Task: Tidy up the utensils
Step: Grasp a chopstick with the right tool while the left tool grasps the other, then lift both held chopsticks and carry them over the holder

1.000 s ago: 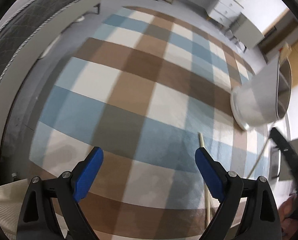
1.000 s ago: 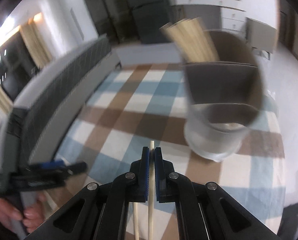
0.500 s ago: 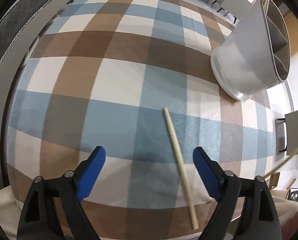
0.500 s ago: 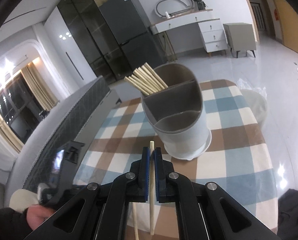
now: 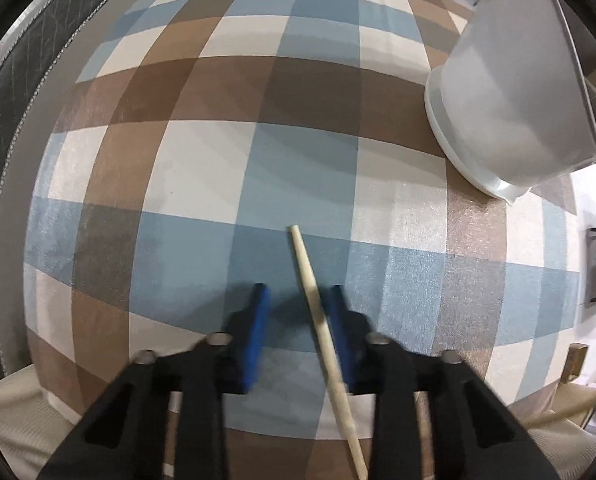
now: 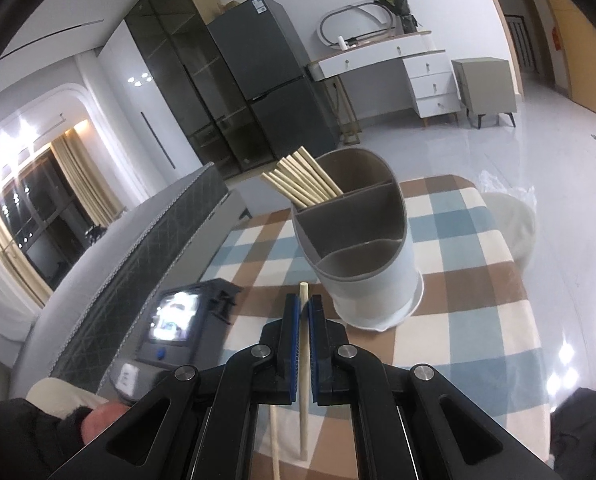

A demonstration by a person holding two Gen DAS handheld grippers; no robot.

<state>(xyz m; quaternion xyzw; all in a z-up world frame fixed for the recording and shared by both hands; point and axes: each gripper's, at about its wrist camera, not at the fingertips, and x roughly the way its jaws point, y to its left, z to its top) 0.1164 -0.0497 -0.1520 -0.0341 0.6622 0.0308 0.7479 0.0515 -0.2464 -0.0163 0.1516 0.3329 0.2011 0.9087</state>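
A pale wooden chopstick [image 5: 310,284] lies on the checked tablecloth [image 5: 201,168]. My left gripper [image 5: 298,296] points straight down over it and its jaws are closing. The stick lies between the blue pads [image 5: 257,320], close against the right one, with a gap still showing on the left. My right gripper [image 6: 304,304] is shut on a second chopstick [image 6: 304,332], held above the table in front of the white utensil holder [image 6: 370,272]. Several chopsticks [image 6: 302,184] stand in the holder's far compartment. The holder [image 5: 510,92] also appears at the upper right of the left wrist view.
A grey quilted seat back [image 6: 145,248] runs along the table's left side. A white stool [image 6: 514,224] stands beyond the far right corner. A person's hand [image 6: 97,420] holds the left gripper's body [image 6: 177,320]. A cream cloth [image 5: 13,412] hangs at the table's near edge.
My left gripper has shifted over the lying chopstick and come lower, and its wide jaws have narrowed around the stick. The right gripper rose with its chopstick, then held still.
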